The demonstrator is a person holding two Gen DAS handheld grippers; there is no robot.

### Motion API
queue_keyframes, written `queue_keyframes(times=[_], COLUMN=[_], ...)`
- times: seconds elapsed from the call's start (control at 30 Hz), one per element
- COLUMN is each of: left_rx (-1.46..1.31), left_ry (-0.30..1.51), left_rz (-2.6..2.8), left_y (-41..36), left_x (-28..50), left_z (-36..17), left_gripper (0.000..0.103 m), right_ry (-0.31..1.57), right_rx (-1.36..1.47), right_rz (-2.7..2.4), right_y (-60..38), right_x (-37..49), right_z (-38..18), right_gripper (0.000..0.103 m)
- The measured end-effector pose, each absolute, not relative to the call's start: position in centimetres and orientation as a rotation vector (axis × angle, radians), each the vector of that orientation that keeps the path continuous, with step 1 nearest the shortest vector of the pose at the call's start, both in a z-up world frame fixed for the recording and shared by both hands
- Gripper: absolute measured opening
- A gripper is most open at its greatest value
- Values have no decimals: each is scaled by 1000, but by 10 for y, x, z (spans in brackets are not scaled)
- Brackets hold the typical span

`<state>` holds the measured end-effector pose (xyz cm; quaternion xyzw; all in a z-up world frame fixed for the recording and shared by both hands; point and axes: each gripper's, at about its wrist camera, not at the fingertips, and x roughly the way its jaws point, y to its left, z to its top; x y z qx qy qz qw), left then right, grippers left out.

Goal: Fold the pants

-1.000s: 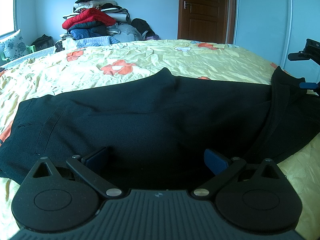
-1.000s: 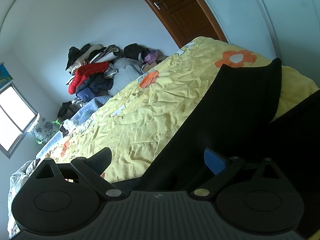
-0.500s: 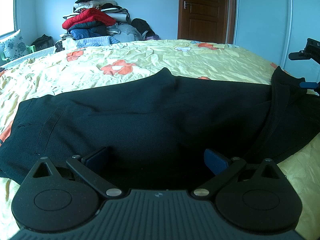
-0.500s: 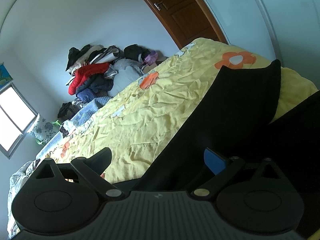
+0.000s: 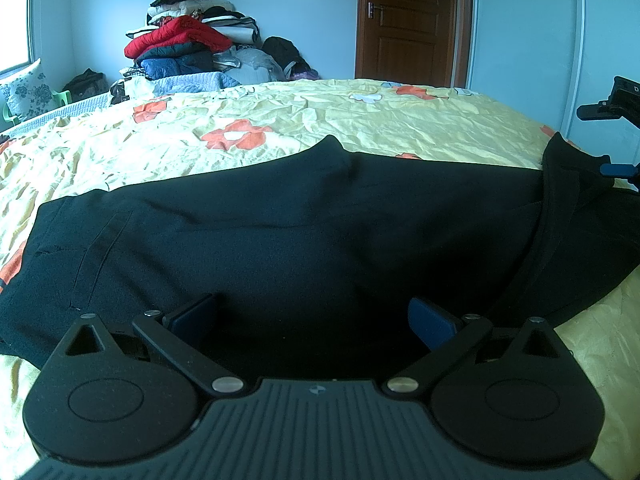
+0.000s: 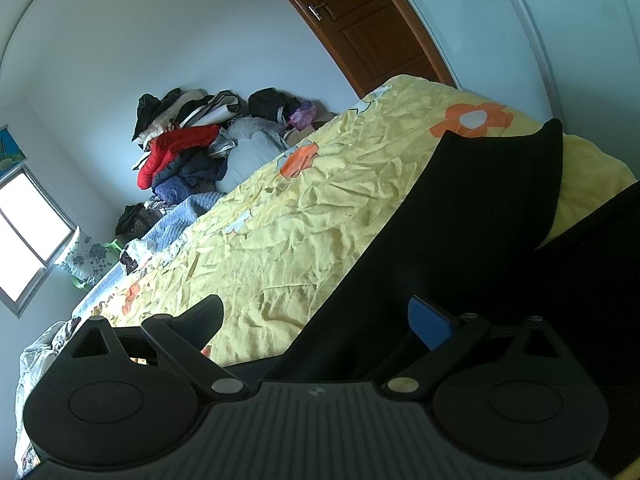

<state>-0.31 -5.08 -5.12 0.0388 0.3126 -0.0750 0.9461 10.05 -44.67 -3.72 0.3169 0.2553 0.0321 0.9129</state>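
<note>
Black pants [image 5: 300, 220] lie spread sideways across the yellow flowered bedspread [image 5: 280, 120]. One end is folded up at the right. My left gripper [image 5: 312, 316] hovers low over the pants' near edge, open, with the cloth below and between its blue pads [image 5: 430, 316]. In the right wrist view the picture is tilted. My right gripper [image 6: 316, 320] is open over the edge of a pant leg [image 6: 480, 208], and its right pad [image 6: 428, 320] is above the black cloth. The right gripper's blue finger [image 5: 618, 169] shows at the far right of the left wrist view, beside the raised cloth end.
A pile of clothes [image 5: 188, 48] sits at the far side of the bed by the wall. A brown door [image 5: 408, 20] and a white wardrobe [image 5: 520, 40] stand behind. A flowered pillow [image 5: 24, 88] lies under the window at the left.
</note>
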Motion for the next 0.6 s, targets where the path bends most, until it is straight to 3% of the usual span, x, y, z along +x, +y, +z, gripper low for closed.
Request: queue_keyframes(times=[0.6], left_rx=[79], left_ry=[637], left_rz=[-153], left_y=[-51], left_x=[-3], left_z=[-51], left_gripper=[103], right_ry=[494], right_rx=[678], right_rz=[38], right_y=[-465], right_x=[85], right_z=[-33], right_gripper=[100])
